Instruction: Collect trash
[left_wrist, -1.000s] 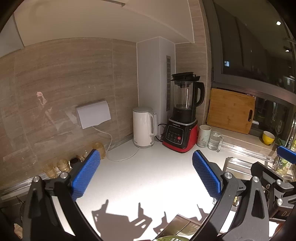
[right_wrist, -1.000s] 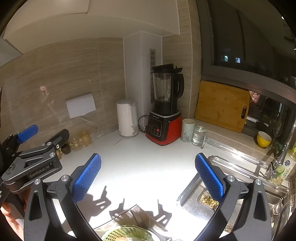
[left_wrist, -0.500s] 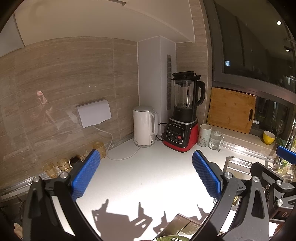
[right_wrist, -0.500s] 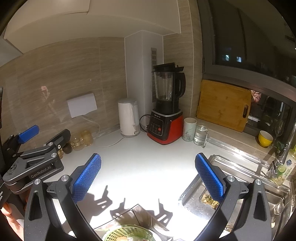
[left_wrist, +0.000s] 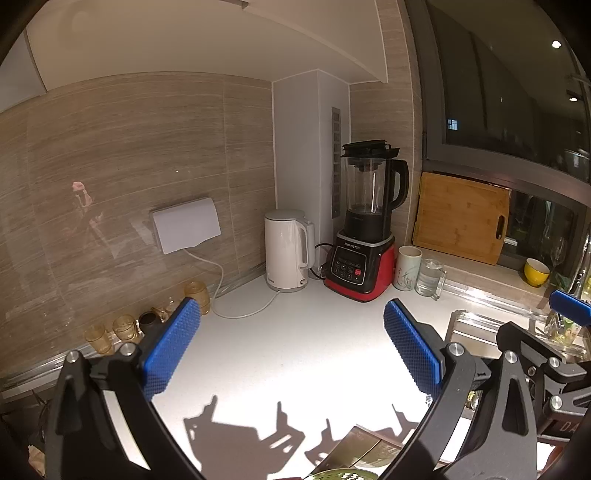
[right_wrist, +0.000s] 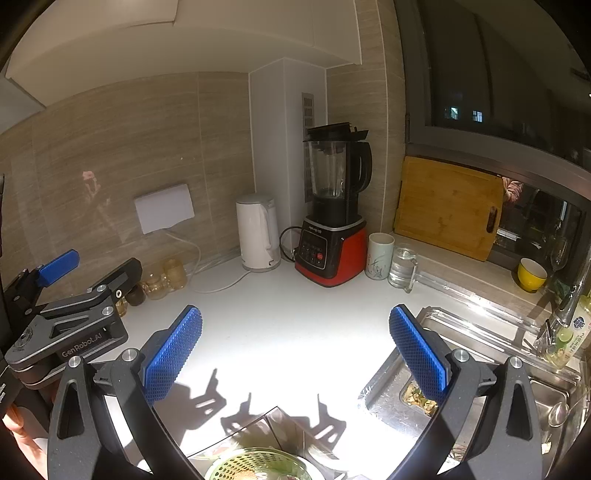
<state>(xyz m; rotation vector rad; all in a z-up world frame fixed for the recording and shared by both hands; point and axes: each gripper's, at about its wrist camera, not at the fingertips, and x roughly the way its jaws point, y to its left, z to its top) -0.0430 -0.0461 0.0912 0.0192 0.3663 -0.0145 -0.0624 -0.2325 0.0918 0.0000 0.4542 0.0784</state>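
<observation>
My left gripper (left_wrist: 291, 347) is open and empty above the white counter (left_wrist: 295, 350). My right gripper (right_wrist: 295, 347) is open and empty too, held beside it above the same counter (right_wrist: 288, 332). The left gripper's body shows at the left of the right wrist view (right_wrist: 70, 325). Food scraps (right_wrist: 417, 397) lie in the steel sink (right_wrist: 391, 391) at the right. A green strainer basket (right_wrist: 258, 465) with scraps in it sits at the bottom edge, on a shiny box (right_wrist: 266, 424).
At the back stand a white kettle (left_wrist: 286, 251), a red blender (left_wrist: 364, 236), a mug (left_wrist: 406, 267) and a glass jug (left_wrist: 428, 277). Small amber glasses (left_wrist: 110, 332) line the left wall. A wooden board (left_wrist: 458, 218) leans by the window. A yellow cup (right_wrist: 530, 275) and a faucet (right_wrist: 565, 306) are at the right.
Both views have shifted slightly; the appliances sit a little further right and lower in the frames. Both grippers stay open and empty.
</observation>
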